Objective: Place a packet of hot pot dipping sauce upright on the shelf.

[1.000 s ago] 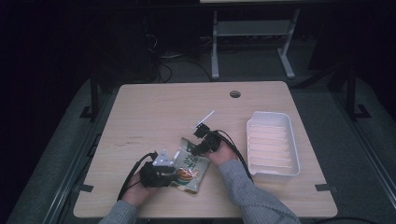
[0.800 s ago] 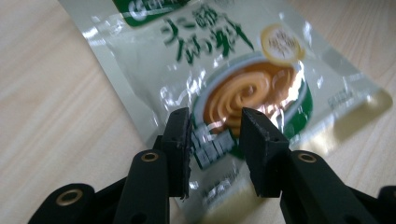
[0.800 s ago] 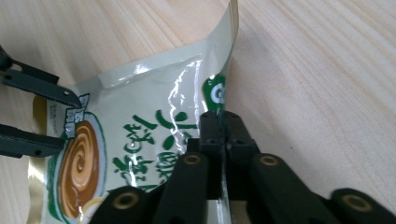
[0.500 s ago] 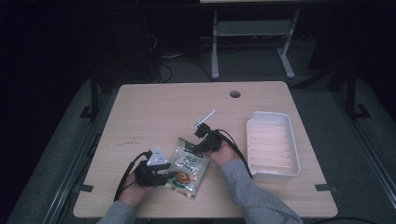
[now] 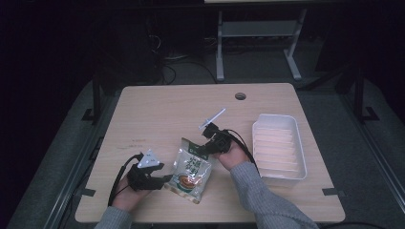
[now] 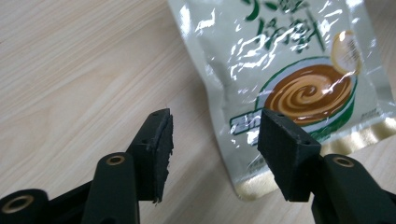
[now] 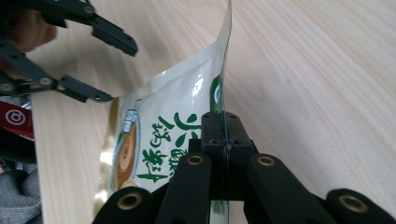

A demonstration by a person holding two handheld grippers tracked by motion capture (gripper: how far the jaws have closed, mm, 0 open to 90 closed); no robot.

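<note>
- Pinching the far edge of the snack packet [image 5: 190,169], the right gripper [image 5: 203,147] has its jaws fully closed on the foil; the right gripper view shows the packet's sealed edge clamped between the two black pads and standing up from the table [image 5: 162,109].
- The packet lies near the table's near edge, left of centre, its printed face up with green lettering and a picture of a brown swirl in a bowl; its far end is lifted by the right gripper while the near end rests on the wood.
- The left gripper [image 5: 166,179] sits just to the left of the packet, jaws about half open and just been opening; the left gripper view shows the packet's near left corner beyond and partly behind the right-hand pad, with nothing pressed between the pads.
- A white ribbed tray [image 5: 279,148] stands on the right part of the table, well apart from the packet.
- A round cable hole [image 5: 240,96] sits at the table's far side.
</note>
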